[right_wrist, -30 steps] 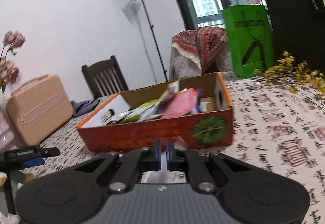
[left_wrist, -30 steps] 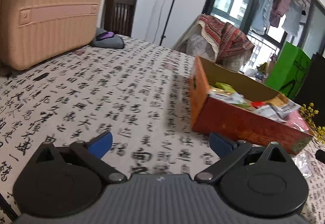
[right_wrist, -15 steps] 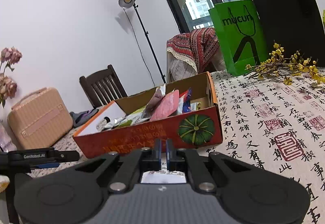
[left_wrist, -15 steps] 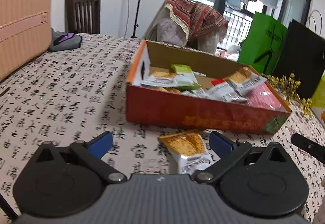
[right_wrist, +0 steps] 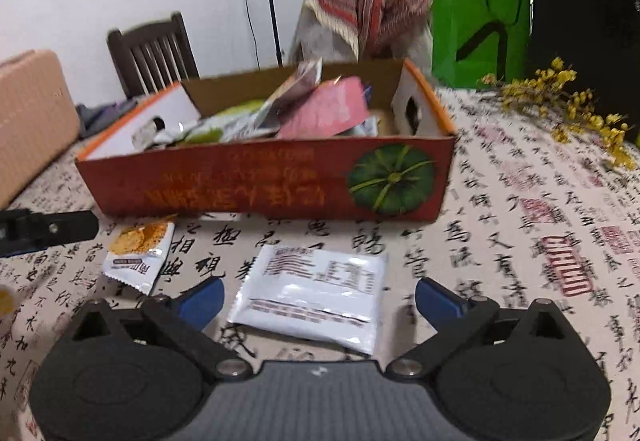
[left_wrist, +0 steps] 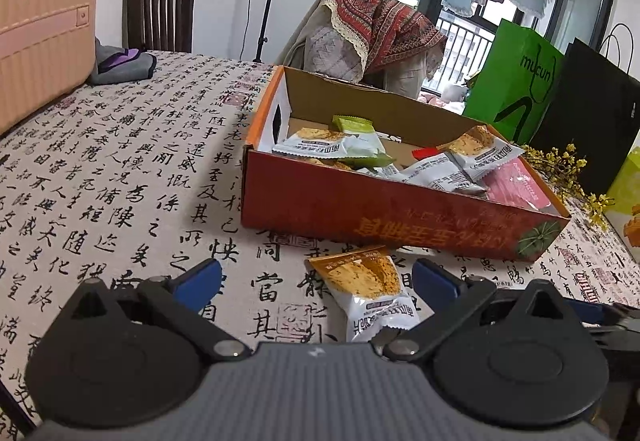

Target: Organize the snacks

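Two loose snack packets lying on the calligraphy-print tablecloth (left_wrist: 120, 177) just in front of the red cardboard box (right_wrist: 256, 185), which already holds a heap of other snacks. White flat packet (right_wrist: 312, 293) resting label-up between the blue fingertips of the right gripper (right_wrist: 318, 299), whose jaws have just been opening and now stand spread wide, pads clear of the packet on both sides, nothing gripped. Orange-and-white packet (left_wrist: 366, 295) lying in front of the left gripper (left_wrist: 316, 281), also spread wide and empty, that packet closer to its right-hand finger than its left. Judged as the pick-up step: lining up on a loose packet before moving it into the box. Next move likely calling for lowering the right gripper onto the white packet, pinching its thin edges without sliding it along the cloth, then lifting over the near wall of the box
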Demonstrator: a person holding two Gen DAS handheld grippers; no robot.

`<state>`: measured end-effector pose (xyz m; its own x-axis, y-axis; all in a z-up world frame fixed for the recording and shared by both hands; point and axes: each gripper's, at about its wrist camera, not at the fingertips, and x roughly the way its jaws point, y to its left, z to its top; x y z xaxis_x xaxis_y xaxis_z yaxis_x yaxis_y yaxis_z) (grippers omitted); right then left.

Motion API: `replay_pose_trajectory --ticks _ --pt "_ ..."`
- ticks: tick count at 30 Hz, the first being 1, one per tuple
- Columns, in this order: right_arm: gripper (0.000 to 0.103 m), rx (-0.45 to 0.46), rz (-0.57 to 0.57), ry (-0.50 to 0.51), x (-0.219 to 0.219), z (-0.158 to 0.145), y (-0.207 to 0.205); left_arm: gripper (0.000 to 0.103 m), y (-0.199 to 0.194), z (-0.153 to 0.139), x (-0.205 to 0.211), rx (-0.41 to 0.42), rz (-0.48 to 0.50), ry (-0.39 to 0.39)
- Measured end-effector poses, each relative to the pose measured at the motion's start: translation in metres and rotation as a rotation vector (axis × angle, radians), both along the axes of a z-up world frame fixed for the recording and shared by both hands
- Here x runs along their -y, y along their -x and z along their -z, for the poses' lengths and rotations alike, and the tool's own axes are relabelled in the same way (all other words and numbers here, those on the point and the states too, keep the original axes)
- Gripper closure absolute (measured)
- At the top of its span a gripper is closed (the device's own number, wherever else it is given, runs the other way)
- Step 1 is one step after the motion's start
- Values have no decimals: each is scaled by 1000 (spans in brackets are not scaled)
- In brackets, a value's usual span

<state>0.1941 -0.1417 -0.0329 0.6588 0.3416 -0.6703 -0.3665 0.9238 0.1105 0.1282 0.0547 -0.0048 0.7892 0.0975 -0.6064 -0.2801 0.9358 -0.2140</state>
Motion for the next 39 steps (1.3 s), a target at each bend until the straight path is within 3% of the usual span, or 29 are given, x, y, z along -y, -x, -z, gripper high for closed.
replay_pose_trajectory --ticks 4,8,11,16,21,22,32,34,35,37,39 --pt "0 10 21 106 -24 11 -6 0 2 3 -3 -9 -5 12" --pt "0 14 11 90 -24 12 -4 0 6 2 -7 -8 -18 17" --pt "27 37 -15 70 -17 8 1 0 6 0 -7 -7 -24 12" --pt "44 57 -42 53 -3 4 10 0 -1 0 2 -23 -15 -8" --pt "45 102 -8 -68 22 -2 13 0 -19 4 18 -68 -1 -31" --pt "60 117 5 -89 26 -4 14 0 -22 5 22 -78 1 -34" --pt "59 153 63 -141 42 -4 13 0 -59 25 54 -203 -17 -115" --pt "59 168 60 -143 42 -4 14 8 -58 27 57 -197 -27 -156" --pt "59 172 58 -146 42 -5 14 26 -57 26 58 -189 -32 -174" --pt "59 180 54 -155 43 -6 16 49 -51 22 57 -160 -8 -170" --pt "59 190 52 -161 43 -7 17 54 -47 18 53 -143 18 -134"
